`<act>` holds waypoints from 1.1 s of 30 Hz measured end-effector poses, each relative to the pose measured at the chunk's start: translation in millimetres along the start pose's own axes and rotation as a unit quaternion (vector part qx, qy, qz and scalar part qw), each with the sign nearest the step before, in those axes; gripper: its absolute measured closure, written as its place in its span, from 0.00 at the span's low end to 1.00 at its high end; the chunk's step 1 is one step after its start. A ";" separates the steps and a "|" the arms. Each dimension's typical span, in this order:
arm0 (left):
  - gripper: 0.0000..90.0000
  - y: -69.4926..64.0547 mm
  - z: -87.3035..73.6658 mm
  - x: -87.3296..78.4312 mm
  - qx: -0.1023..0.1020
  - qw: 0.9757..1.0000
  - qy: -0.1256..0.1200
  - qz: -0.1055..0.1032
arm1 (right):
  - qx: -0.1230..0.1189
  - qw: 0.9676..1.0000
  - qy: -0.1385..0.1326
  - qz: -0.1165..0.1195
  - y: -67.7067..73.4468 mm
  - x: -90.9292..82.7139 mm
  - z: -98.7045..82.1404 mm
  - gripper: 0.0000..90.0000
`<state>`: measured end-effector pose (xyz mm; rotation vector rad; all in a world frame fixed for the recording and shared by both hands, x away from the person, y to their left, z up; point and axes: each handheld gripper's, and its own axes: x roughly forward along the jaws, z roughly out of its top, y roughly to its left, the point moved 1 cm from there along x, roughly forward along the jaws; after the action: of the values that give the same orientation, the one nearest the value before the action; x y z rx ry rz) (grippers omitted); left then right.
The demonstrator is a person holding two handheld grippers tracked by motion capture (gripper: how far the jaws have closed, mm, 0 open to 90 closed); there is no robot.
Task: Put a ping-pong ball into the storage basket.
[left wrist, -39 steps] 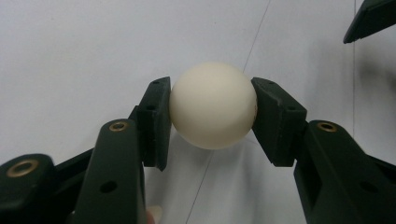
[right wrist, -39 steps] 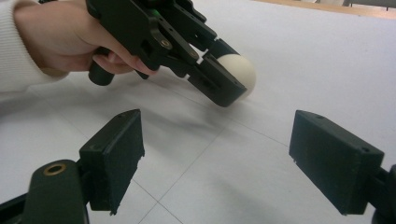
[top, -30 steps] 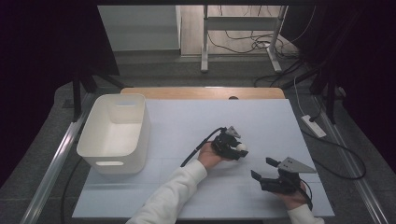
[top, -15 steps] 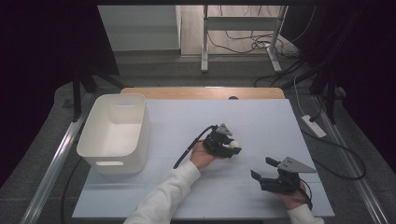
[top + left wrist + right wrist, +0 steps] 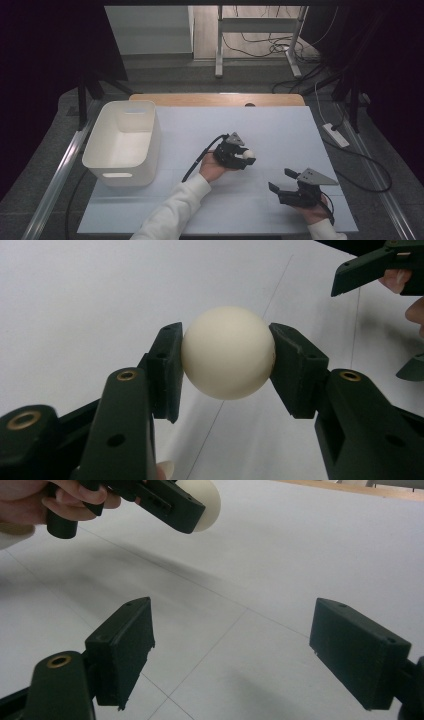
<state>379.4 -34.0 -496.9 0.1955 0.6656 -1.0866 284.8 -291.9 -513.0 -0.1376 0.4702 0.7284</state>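
A matte white worktop [image 5: 280,130] with faint seams fills the frame's middle. At centre, the left gripper [image 5: 246,159] clamps a smooth cream ball [image 5: 227,352] between its black jaws. Lower right, the right gripper [image 5: 281,181] gapes, grasping nothing. A glossy white plastic bin [image 5: 150,137] sits left.

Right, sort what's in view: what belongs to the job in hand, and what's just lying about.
In the job:
- ball, clamped in the left gripper
- right gripper, open, waiting close by
- possibly the white bin

Lying about:
- power strip on the floor
- cables behind the table
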 end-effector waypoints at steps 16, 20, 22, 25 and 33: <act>0.57 -0.8 -4.8 -14.2 -0.003 1.000 -0.012 -0.003 | -0.001 1.000 0.000 -0.002 0.1 0.3 0.1 0.20; 0.57 -0.9 -6.1 -18.1 -0.004 1.000 -0.016 0.000 | -0.001 1.000 0.000 -0.003 0.2 0.3 0.0 0.20; 0.57 -1.0 -6.6 -20.2 -0.003 1.000 -0.017 0.000 | -0.001 1.000 0.000 -0.003 0.2 0.1 0.1 0.20; 0.57 -1.4 -6.7 -22.4 -0.002 1.000 -0.020 0.000 | 0.000 1.000 -0.001 -0.003 0.4 0.1 0.2 0.20; 0.57 -2.2 -8.4 -28.2 0.000 1.000 -0.024 0.004 | 0.001 1.000 -0.001 -0.003 0.3 -0.2 0.1 0.20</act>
<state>365.7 -9.9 -486.6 0.1724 0.6213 -1.0800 284.5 -291.7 -512.8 -0.1369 0.4687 0.7219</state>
